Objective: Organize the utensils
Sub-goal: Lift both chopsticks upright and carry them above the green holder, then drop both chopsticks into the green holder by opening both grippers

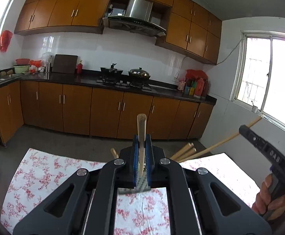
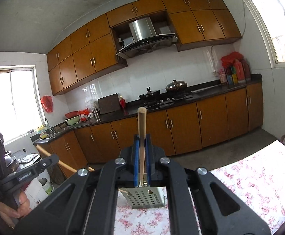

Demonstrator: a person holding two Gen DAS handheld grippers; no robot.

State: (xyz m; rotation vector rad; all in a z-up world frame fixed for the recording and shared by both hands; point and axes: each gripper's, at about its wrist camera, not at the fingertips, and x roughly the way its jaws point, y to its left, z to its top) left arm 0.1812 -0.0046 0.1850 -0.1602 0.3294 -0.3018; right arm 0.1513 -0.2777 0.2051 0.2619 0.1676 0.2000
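Note:
My left gripper (image 1: 141,140) is shut on a wooden chopstick (image 1: 141,129) that stands upright between the blue pads. My right gripper (image 2: 141,139) is shut on another wooden chopstick (image 2: 141,125), also upright. Below the right gripper stands a perforated metal utensil holder (image 2: 145,197) on the floral tablecloth (image 2: 250,178); the chopstick's lower end reaches into its top. In the left wrist view several more chopsticks (image 1: 183,150) fan out behind the gripper, and the holder's rim (image 1: 134,190) shows under it. The right gripper's body (image 1: 263,146) appears at the right there, with its chopstick (image 1: 230,137).
The floral tablecloth (image 1: 44,166) covers the table. Beyond it is a grey floor, brown lower cabinets (image 1: 107,109), a black counter with a stove and pans (image 1: 126,74), and windows. The left gripper's body (image 2: 24,174) and a hand show at the left in the right wrist view.

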